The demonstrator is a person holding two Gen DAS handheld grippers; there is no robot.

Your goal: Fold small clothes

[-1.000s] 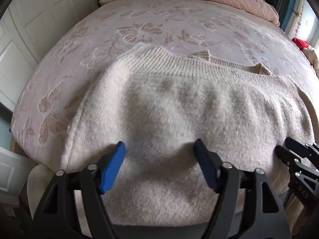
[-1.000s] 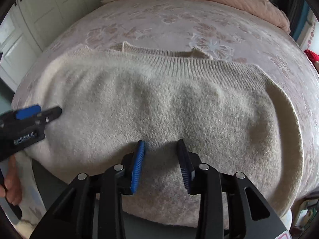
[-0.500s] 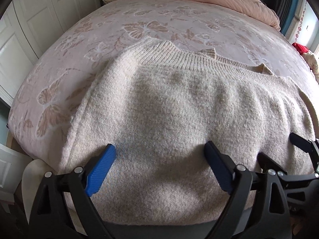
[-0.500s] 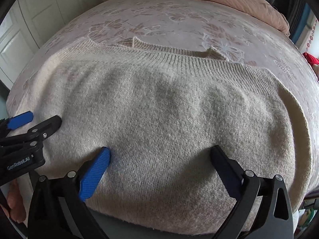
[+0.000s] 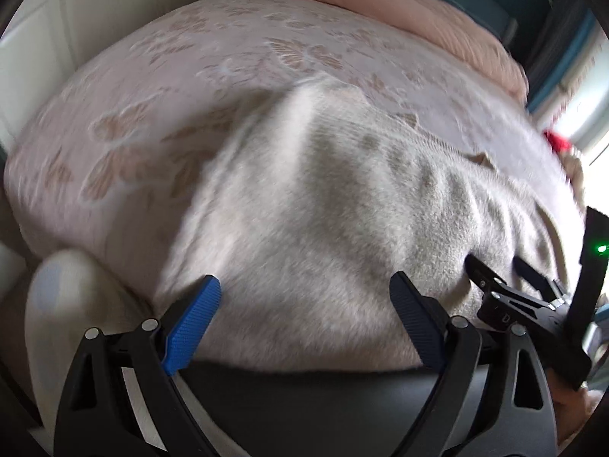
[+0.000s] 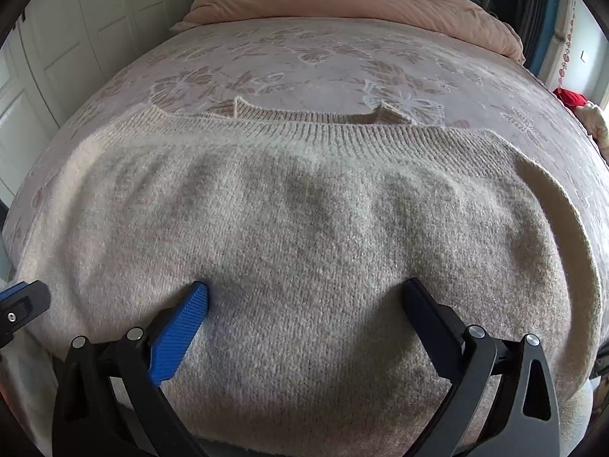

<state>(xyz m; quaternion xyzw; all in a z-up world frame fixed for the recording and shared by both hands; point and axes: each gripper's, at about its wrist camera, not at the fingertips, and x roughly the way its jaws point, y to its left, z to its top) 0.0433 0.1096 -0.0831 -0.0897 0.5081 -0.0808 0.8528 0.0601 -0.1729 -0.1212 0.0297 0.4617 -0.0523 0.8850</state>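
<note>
The sweater [image 6: 304, 236], cream and fuzzy-knit, lies folded flat on the bed [image 6: 323, 61], its ribbed hem running across the side away from the cameras and a folded neckline piece peeking out just past that hem. Its near edge hangs slightly over the foot of the bed. Beyond the sweater the butterfly-patterned bedspread stretches to a pink duvet [image 6: 354, 3] bunched at the head end. White cupboard doors [image 6: 76, 30] stand off the sweater's left side, and a red cloth [image 6: 571, 99] sits well off its right side.

The right gripper [image 6: 304, 304] hovers over the near middle of the sweater with its jaws spread wide, having just been opening; knit fabric shows between the fingers, but the pads press on nothing. The left gripper [image 5: 304, 297] is over the sweater's near left part, jaws likewise spread wide and gripping nothing, having also just been opening. Its view is blurred. In that view the right gripper [image 5: 498, 270] shows beside it, over the sweater's near edge.
</note>
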